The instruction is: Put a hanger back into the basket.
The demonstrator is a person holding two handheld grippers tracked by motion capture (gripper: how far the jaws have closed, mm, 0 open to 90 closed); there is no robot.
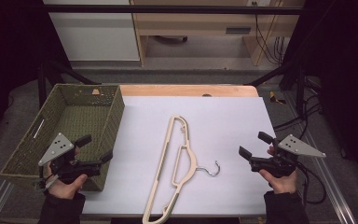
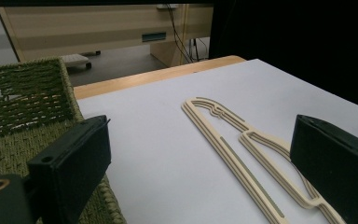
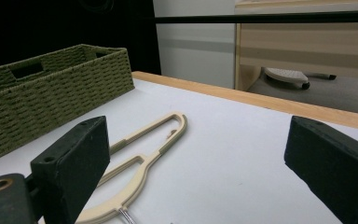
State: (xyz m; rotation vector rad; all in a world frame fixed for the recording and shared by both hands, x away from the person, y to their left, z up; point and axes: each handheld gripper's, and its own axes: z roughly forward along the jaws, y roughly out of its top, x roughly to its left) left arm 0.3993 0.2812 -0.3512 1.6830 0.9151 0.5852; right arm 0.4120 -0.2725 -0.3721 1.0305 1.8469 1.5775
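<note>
Beige hanger [image 1: 177,163] lies between both open tools, untouched

High overhead, two low views, hanger [image 1: 179,163] shared

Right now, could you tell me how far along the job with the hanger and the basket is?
Nothing looks done yet: the cream hanger lies flat on the white table, apart from the green woven basket. Nothing is in hand; the left hand-held gripper and right hand-held gripper are open beside it. Grasping and moving the hanger probably remain.
</note>
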